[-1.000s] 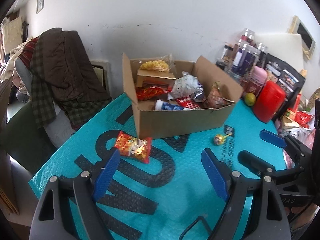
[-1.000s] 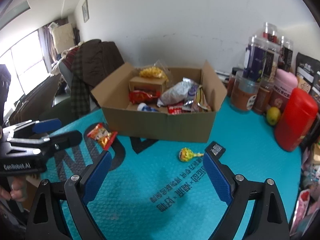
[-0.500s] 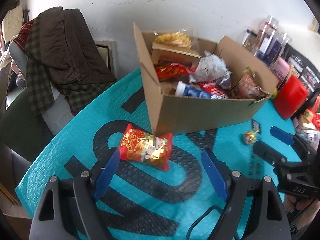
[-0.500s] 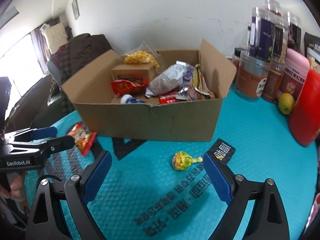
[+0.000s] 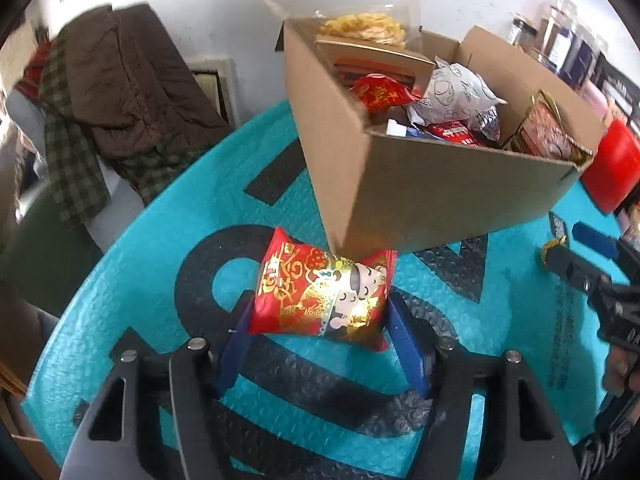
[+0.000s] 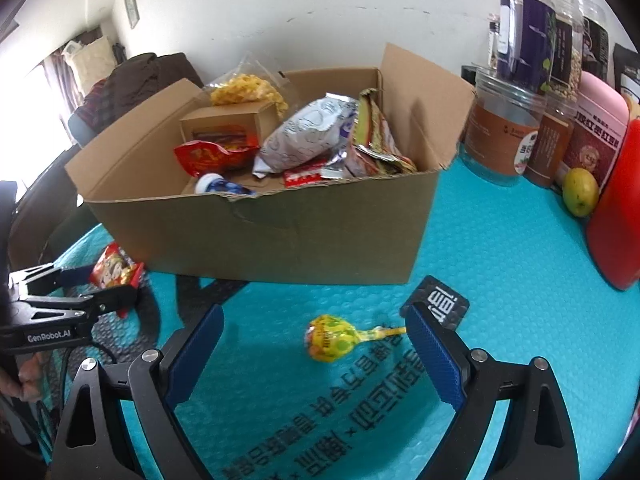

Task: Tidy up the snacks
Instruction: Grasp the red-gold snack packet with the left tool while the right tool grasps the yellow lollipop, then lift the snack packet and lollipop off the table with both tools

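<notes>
A red and gold snack packet (image 5: 320,292) lies flat on the teal mat (image 5: 120,300), against the front left corner of the open cardboard box (image 5: 440,200). My left gripper (image 5: 320,320) straddles the packet and its jaws are closing. The blue pads (image 5: 236,340) stand right at the packet's two ends, and the packet looks unsqueezed. In the right wrist view, a yellow lollipop (image 6: 332,338) lies on the mat in front of the box (image 6: 280,232). My right gripper (image 6: 314,320) hangs wide open just over it, with the lollipop between its fingers and untouched.
The box holds several snack bags and a small carton. Jars (image 6: 504,128), a pink tub, a red container (image 6: 616,208) and a lime (image 6: 580,192) stand at the right. A chair draped with clothes (image 5: 120,100) is beyond the mat's left edge.
Both grippers came down and forward. The left one now has the red packet between its pads and its jaws have narrowed. The right one closed in on the lollipop and kept its width.
</notes>
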The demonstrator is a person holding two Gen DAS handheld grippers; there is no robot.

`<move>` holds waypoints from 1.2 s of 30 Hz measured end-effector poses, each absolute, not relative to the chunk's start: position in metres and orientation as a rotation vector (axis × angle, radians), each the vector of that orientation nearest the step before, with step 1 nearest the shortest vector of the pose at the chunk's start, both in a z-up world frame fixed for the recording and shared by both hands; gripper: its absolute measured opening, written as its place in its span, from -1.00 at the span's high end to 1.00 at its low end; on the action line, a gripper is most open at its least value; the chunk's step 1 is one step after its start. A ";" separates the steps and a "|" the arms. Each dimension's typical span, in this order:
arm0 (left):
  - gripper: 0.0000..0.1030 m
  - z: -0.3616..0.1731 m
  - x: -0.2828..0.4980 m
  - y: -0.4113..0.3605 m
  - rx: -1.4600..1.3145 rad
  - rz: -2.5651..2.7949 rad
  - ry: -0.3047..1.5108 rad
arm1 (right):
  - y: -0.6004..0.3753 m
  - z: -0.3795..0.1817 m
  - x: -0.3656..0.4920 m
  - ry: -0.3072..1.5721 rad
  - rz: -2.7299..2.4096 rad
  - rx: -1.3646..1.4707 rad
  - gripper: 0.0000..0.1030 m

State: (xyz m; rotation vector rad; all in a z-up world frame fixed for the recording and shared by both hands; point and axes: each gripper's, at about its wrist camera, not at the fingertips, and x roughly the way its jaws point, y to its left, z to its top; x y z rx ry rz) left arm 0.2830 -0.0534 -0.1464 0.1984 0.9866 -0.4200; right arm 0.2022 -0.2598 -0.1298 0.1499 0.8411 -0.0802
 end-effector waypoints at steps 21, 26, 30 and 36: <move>-0.10 -0.143 0.256 -0.075 0.195 -0.483 1.002 | -0.280 -0.145 0.201 0.882 -0.111 0.128 -0.57; -0.10 -0.142 0.254 -0.074 0.190 -0.486 1.008 | -0.275 -0.144 0.199 0.885 -0.102 0.113 -0.55; -0.10 -0.141 0.249 -0.070 0.176 -0.493 1.019 | -0.267 -0.144 0.194 0.894 -0.080 0.115 -0.55; -0.10 -0.140 0.233 -0.066 0.163 -0.521 1.037 | -0.256 -0.142 0.175 0.910 -0.042 0.138 -0.55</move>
